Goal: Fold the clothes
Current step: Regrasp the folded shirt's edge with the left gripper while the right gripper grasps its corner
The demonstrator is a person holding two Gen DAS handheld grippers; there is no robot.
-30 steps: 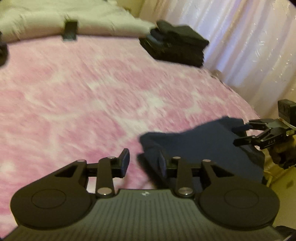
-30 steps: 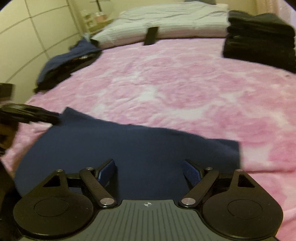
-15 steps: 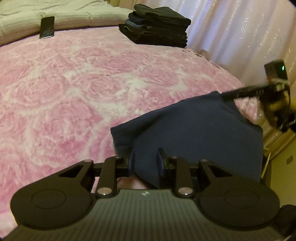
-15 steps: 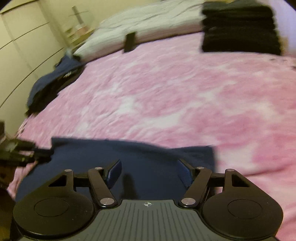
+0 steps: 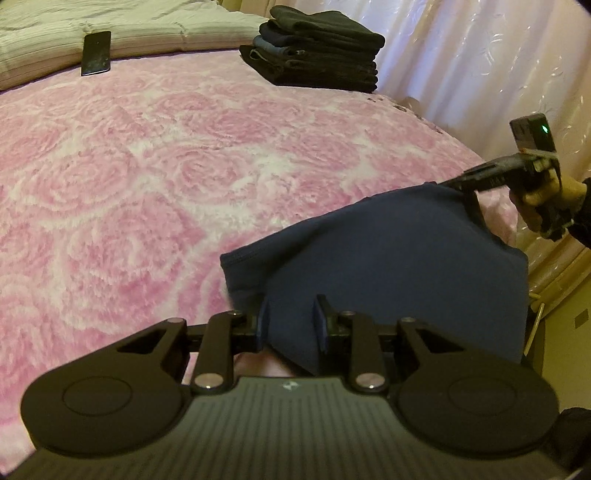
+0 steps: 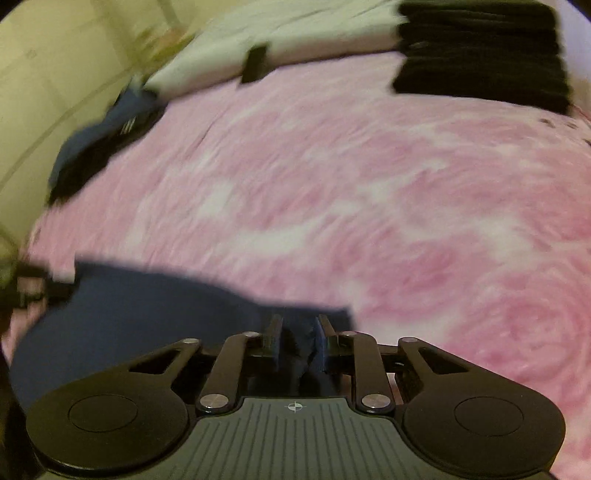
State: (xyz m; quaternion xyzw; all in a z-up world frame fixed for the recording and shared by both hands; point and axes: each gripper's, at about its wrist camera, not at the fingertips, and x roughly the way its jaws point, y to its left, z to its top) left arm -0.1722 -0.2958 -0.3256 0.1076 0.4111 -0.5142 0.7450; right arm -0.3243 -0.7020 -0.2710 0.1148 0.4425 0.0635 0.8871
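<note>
A navy blue garment point(image 5: 399, 258) lies at the near edge of the pink rose-patterned bed point(image 5: 184, 155), partly lifted. My left gripper point(image 5: 291, 325) is shut on its near-left edge. My right gripper point(image 6: 297, 341) is shut on the garment's point(image 6: 147, 317) other corner; it also shows in the left wrist view point(image 5: 465, 184), pinching the far right corner and holding it up. The right wrist view is blurred by motion.
A stack of folded dark clothes point(image 5: 317, 51) sits at the far right of the bed by the white curtain point(image 5: 480, 55). A black phone point(image 5: 96, 52) lies near the pale pillows point(image 5: 147, 29). A heap of unfolded dark clothes point(image 6: 103, 147) lies at the far left edge.
Both grippers closed on the navy garment's near corners. The right one shut in the last half second and is lifting its corner; the garment's edge has risen off the bed.
</note>
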